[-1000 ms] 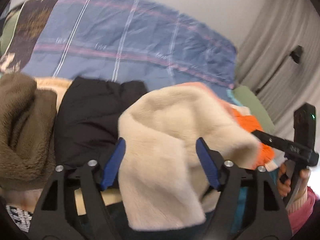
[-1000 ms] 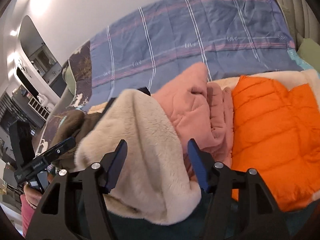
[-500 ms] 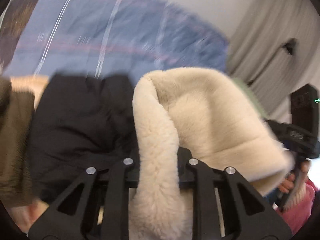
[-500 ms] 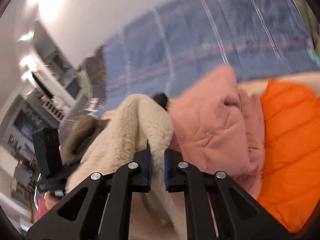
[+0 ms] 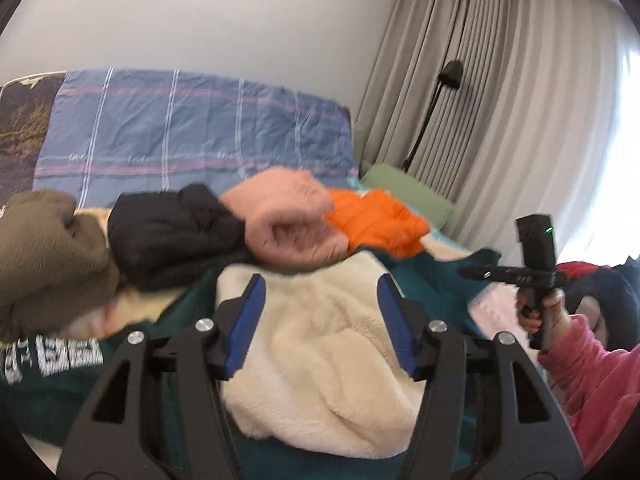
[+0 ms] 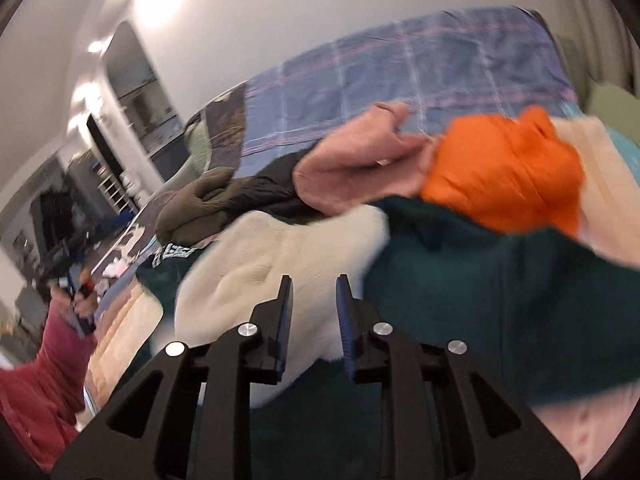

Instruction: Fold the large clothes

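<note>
Left wrist view first: the left gripper [image 5: 320, 320] has its jaws coming apart, blue pads standing wide on either side of the cream fleece garment [image 5: 320, 356], and neither pad looks to be pressing on it. The fleece lies straight ahead and below the fingers, bunched on the dark green sweatshirt [image 5: 52, 376] on the bed [image 5: 192, 132], with its bulk running from near the camera away toward the row of folded things: olive [image 5: 44, 256], black [image 5: 172, 232], pink [image 5: 288, 220] and orange [image 5: 376, 220]. Off to the right of this view, well apart, a hand in a pink sleeve [image 5: 544, 312] carries the other gripper. Over to the right wrist view: the right gripper [image 6: 314, 316] shows a much narrower gap, also widening, and the fleece [image 6: 288, 264] sits just ahead of and under the tips, with only a thin edge of it seeming to lie between them; blur keeps me from saying whether the pads touch it. Here the fleece stretches leftward from the fingers, across the green sweatshirt [image 6: 460, 280]. So it is dead centre for the left gripper but off to one side for the right, and I'd judge the left is better placed to take a fresh hold, while the right needs to shift left along the garment's length.
</note>
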Demonstrator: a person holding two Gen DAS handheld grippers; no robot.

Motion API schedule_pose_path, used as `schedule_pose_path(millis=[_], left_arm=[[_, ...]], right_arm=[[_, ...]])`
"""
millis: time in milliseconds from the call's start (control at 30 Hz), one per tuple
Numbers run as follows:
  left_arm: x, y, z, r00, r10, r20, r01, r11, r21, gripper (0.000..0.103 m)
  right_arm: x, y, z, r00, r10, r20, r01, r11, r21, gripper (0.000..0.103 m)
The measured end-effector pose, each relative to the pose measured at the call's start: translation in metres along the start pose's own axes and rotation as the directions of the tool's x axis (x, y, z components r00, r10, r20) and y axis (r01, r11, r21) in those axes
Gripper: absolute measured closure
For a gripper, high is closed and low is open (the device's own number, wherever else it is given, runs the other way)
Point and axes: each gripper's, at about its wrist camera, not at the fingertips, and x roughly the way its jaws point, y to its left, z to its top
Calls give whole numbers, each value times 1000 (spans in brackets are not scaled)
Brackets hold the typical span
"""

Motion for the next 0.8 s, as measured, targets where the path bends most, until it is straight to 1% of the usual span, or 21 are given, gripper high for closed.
schedule_pose_path(millis=[67,100,167,200,233,267,300,333,367,400,433,467,500,533,567,600,633,667,700,767,800], left_arm=[[13,-4,-9,998,28,-60,-30,999,-21,45],[25,-6,-13,996,20,-89,-23,999,-36,46],[47,-15,-20,991,-4,-135,-2,999,-47,47],[62,-23,-30,986,-16,-168,11,999,-36,47],[72,-31,-40,980,-17,-200,13,1000,-19,47],[86,-36,-50,970,-2,-242,3,1000,3,47],[104,-43,-66,953,30,-302,-22,999,31,46],[119,-46,-79,934,66,-352,-50,997,55,45],[132,-46,-91,913,108,-394,-86,994,73,45],[145,-40,-101,889,145,-435,-125,989,73,46],[146,-34,-101,892,132,-432,-125,991,44,47],[143,-30,-97,900,113,-421,-117,993,14,48],[134,-23,-86,914,101,-394,-119,993,-20,48],[125,-16,-74,932,103,-348,-124,992,-38,48],[115,-10,-63,948,115,-298,-134,990,-45,41],[106,-1,-48,960,142,-243,-159,986,-49,33],[102,8,-37,962,175,-208,-191,980,-57,31],[104,22,-25,961,206,-186,-222,972,-75,30],[110,32,-19,959,215,-187,-234,968,-86,26],[127,54,-17,946,238,-220,-266,958,-106,20],[148,71,-16,929,254,-270,-295,947,-125,20]], right_arm=[[5,15,-5,1000,2,-16,-2,1000,-18,81],[10,24,-7,1000,17,-24,-17,1000,-24,81],[25,49,-17,994,94,-56,-97,994,-51,81],[34,59,-22,989,126,-81,-131,989,-62,80],[48,70,-32,983,137,-126,-147,987,-69,77],[62,76,-41,979,107,-171,-122,990,-75,71],[85,79,-53,972,11,-233,-37,994,-106,70],[100,77,-62,962,-56,-266,22,991,-129,70],[111,71,-68,952,-98,-291,61,989,-135,73],[118,62,-70,946,-100,-310,69,992,-108,78],[115,50,-65,948,-43,-315,36,999,-28,79],[108,40,-56,951,12,-308,5,999,52,79],[96,31,-43,962,35,-272,-9,995,96,76],[86,27,-33,974,12,-227,10,995,95,73],[76,22,-21,984,-46,-169,60,995,78,58],[66,15,-5,986,-134,-98,141,988,64,44],[66,8,5,983,-167,-75,172,983,65,41],[70,2,14,982,-173,-79,179,982,68,36],[82,-7,23,982,-161,-100,169,983,77,34],[115,-22,33,975,-142,-169,165,978,126,33],[130,-30,34,970,-128,-205,161,975,153,32]])
